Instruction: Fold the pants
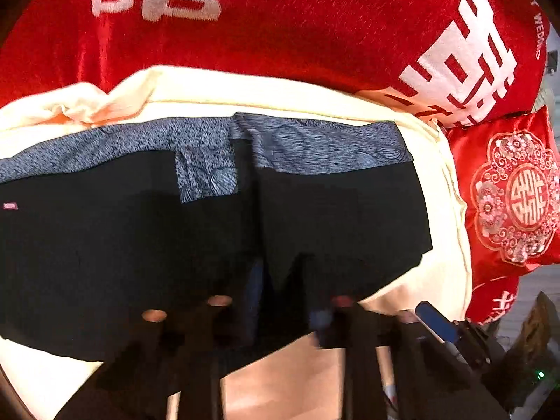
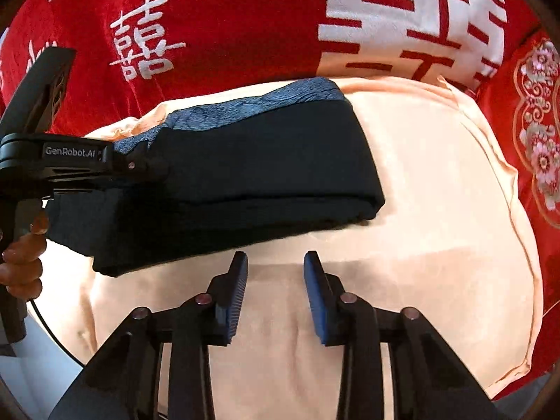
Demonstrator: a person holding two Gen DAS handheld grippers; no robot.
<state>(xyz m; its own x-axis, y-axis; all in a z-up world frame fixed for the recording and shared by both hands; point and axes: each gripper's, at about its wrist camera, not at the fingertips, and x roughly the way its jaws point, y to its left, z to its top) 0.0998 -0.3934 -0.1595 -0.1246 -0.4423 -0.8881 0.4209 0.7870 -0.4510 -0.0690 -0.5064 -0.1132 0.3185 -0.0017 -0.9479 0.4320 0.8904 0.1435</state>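
- A red bedspread (image 2: pixel 227 35) is spread across the far side; white double-happiness characters are woven into it, and the words "THE B…" are partly cut off in the right wrist view, while "WEDDING" is read at the edge of the left wrist view.
- A cream blanket (image 2: pixel 420 210) is laid over it, and the pants (image 2: pixel 245 175), black with a grey patterned waistband, are lying folded on its left part.
- A red embroidered cushion (image 1: pixel 514 196) is seen just beside the blanket's right edge.
- The left gripper (image 2: pixel 140 166) is pointed steeply down at the left end of the pants; "GenRobot.AI" is printed on its body, and a hand (image 2: pixel 24 259) is wrapped round its handle. Whether its jaws are closed on the cloth cannot be told, since black fingers merge with black fabric.
- The right gripper (image 2: pixel 276 294) is held steeply downward above bare blanket, just beside the pants' near edge; its blue pads (image 2: pixel 316 301) are apart, with nothing between them.
- A small pink label (image 1: pixel 9 206) is sewn on the pants; its writing is too small to read.
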